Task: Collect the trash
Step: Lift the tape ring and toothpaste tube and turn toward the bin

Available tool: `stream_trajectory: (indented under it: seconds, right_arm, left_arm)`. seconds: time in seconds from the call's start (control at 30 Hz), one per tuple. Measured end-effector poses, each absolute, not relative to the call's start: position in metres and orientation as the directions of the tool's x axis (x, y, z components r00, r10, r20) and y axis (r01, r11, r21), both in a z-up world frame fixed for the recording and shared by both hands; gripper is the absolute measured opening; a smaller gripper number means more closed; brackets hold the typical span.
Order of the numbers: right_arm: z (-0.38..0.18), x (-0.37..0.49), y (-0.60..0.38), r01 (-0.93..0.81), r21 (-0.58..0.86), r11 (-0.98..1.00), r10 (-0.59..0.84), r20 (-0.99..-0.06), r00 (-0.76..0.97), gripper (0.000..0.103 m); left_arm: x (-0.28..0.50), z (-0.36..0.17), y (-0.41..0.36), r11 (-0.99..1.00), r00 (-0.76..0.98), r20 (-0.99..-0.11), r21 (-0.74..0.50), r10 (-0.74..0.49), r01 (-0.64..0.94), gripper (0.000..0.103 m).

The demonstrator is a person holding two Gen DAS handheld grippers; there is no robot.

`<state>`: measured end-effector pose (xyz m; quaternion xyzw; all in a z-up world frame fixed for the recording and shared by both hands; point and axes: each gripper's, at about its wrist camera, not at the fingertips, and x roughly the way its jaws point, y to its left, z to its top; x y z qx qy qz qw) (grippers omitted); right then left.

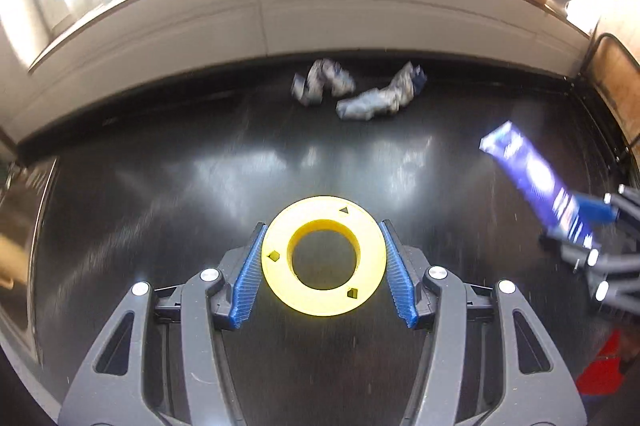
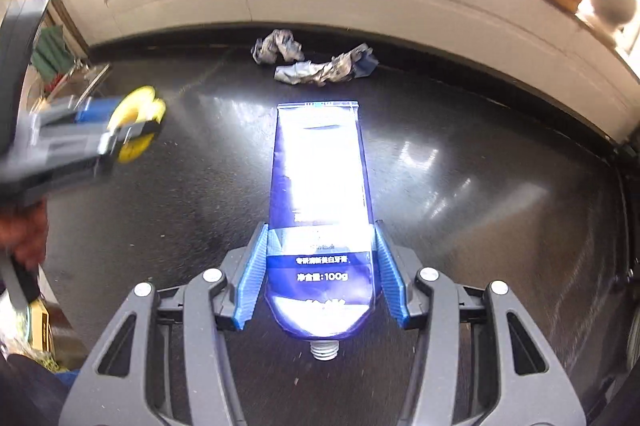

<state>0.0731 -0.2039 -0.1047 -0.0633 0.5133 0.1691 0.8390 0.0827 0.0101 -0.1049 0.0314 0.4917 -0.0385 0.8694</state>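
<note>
Both claws are loaded, so the step in hand is carrying trash away, not picking. The left claw [image 1: 323, 268] is closed about halfway on a yellow ring [image 1: 324, 256], with its blue pads pressing the rim on both sides. The right claw [image 2: 320, 270] grips a blue toothpaste tube [image 2: 320, 185] near its open neck; the cap is missing. Both things seem lifted above the dark worktop [image 1: 160, 193]. Two crumpled wrappers [image 1: 360, 89] lie apart near the far edge, just beside each other. No bin is visible in either view. I judge the next move needs finding the bin and releasing both things there, then returning for the wrappers.
</note>
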Motion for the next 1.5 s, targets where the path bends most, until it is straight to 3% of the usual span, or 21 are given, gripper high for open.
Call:
stream_trajectory:
  seconds: [0.27, 0.9, 1.2, 1.5]
  right_arm:
    - [-0.082, 0.035, -0.206, -0.323, 0.066, 0.944, 0.216, -0.864, 0.455, 0.051]
    - [-0.064, 0.014, -0.183, -0.396, 0.053, 0.916, 0.254, -0.843, 0.473, 0.051]
    - [-0.057, 0.013, -0.132, -0.513, 0.068, 0.856, 0.331, -0.834, 0.441, 0.051]
    - [-0.055, -0.007, -0.032, -0.713, 0.112, 0.692, 0.454, -0.835, 0.31, 0.051]
  left_arm:
    - [0.017, -0.119, 0.01, 0.997, 0.468, -0.883, 0.003, -0.037, 0.084, 0.054]
    - [-0.013, -0.098, 0.022, 0.999, 0.518, -0.855, 0.001, -0.021, 0.043, 0.054]
    - [-0.032, -0.08, 0.064, 0.997, 0.545, -0.837, 0.008, 0.048, -0.076, 0.054]
    - [-0.085, -0.065, 0.136, 0.955, 0.543, -0.82, 0.015, 0.18, -0.295, 0.054]
